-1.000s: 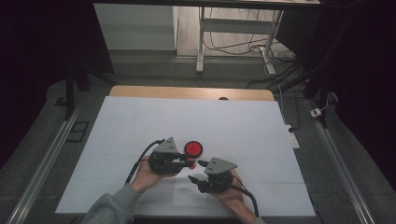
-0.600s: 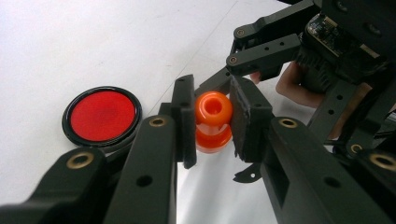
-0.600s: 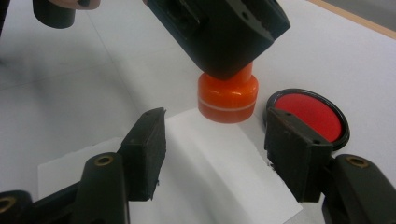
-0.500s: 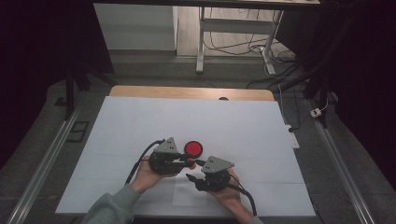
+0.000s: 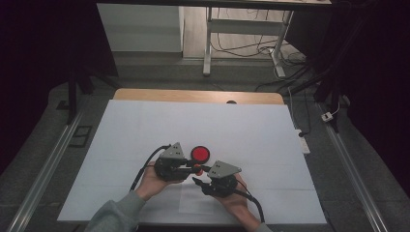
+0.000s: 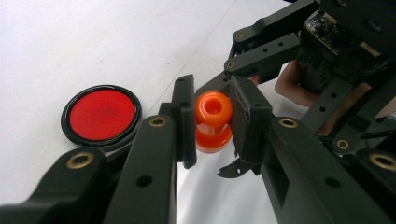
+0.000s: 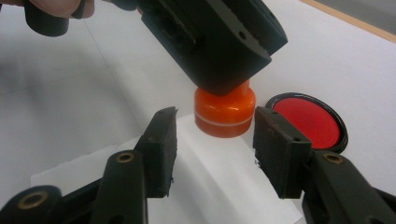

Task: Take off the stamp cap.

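Near the table's [image 5: 145, 125] front edge, the left gripper [image 6: 212, 122] clamps an orange bottle [image 6: 214, 120]; the right gripper's [image 7: 215, 140] jaws, just closing, flank its base untouched, beside a red lid [image 7: 308, 122].

The high view is dim, dark at both sides, its white bench [image 5: 251, 130] evenly lit. Both gripper views are bright, with near tongs blurred.

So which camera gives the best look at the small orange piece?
The left gripper view: the orange piece sits centred and close, clamped between the left gripper pads, its hollow top visible. The right gripper view shows its lower body, top hidden under the left gripper. The high view shows a tiny orange-red speck.
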The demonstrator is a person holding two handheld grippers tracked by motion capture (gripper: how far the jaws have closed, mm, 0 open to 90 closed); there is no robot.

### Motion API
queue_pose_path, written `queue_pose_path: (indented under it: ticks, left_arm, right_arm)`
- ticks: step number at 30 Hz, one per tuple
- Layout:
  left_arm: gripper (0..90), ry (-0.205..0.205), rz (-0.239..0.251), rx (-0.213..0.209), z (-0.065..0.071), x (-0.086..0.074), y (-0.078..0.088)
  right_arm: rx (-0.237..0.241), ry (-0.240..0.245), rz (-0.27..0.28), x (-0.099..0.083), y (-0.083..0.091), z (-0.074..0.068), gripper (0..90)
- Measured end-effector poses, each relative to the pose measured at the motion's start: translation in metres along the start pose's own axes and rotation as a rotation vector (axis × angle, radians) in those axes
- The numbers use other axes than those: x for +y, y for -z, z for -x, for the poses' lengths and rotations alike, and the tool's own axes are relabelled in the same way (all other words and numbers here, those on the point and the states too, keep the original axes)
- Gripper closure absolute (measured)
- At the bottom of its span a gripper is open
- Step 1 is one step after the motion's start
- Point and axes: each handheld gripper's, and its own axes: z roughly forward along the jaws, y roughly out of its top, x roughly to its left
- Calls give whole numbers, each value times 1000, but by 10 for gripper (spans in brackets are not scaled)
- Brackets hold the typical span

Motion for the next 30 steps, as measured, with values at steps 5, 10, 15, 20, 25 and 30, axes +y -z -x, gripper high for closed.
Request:
queue_pose_path:
  ticks: [5, 10, 15, 20, 25, 30]
  left_arm:
    - [722, -1, -1, -1, 0, 0, 0]
    - [722, -1, 0, -2, 0, 0, 0]
    - [722, 0, -2, -3, 0, 0, 0]
    - [722, -1, -3, -4, 0, 0, 0]
    - [722, -4, -6, -3, 0, -1, 0]
    - [723, -12, -2, -4, 0, -1, 0]
  right_arm:
    - [-1, -2, 2, 1, 0, 0, 542]
    - [-2, -1, 1, 2, 0, 0, 572]
    - [-2, 2, -2, 2, 0, 0, 603]
    - [1, -2, -5, 2, 0, 1, 633]
    - [0, -6, -7, 2, 0, 1, 640]
    - [-3, -3, -7, 2, 0, 1, 645]
